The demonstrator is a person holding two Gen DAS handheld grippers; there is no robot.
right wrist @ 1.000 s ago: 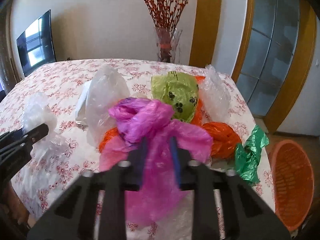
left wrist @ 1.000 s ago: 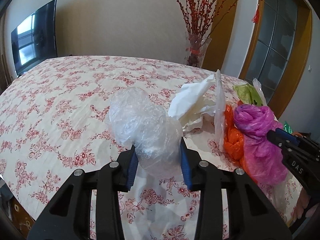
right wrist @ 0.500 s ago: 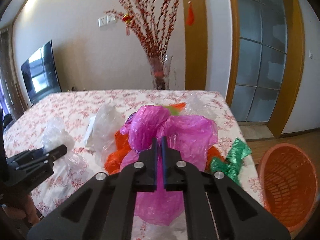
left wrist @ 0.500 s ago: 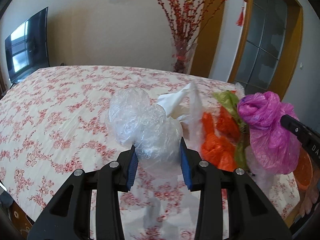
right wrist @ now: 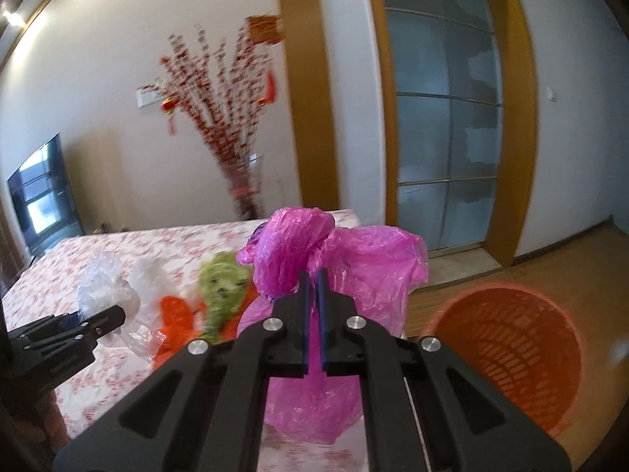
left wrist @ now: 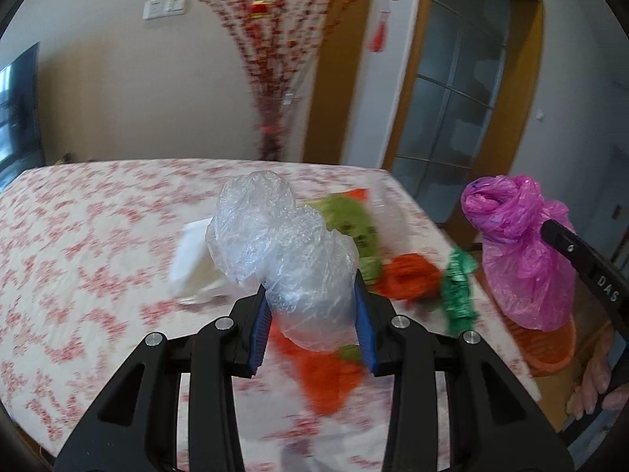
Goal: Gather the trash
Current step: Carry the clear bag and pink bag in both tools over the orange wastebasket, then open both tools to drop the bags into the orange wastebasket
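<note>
My left gripper [left wrist: 312, 295] is shut on a crumpled clear plastic bag [left wrist: 283, 247], held above the floral-cloth table [left wrist: 78, 267]. My right gripper [right wrist: 313, 275] is shut on a pink plastic bag [right wrist: 354, 267], held up past the table's right edge, beside an orange mesh waste basket [right wrist: 507, 354] on the floor. The pink bag [left wrist: 523, 251] also shows at the right of the left wrist view, above the basket [left wrist: 550, 346]. Orange [left wrist: 409, 275], light green [left wrist: 350, 224], dark green [left wrist: 458, 287] and white [left wrist: 192, 259] trash lies on the table.
A glass vase with red-berry branches [left wrist: 271, 126] stands at the table's far edge. A sliding glass door [right wrist: 444, 126] with a wooden frame is behind the basket. A TV [right wrist: 43, 196] stands at the far left. Wooden floor [right wrist: 570, 259] surrounds the basket.
Both grippers have swung to the right with their bags. The pink bag has moved off the table toward the orange basket, which now looms larger in the right wrist view.
</note>
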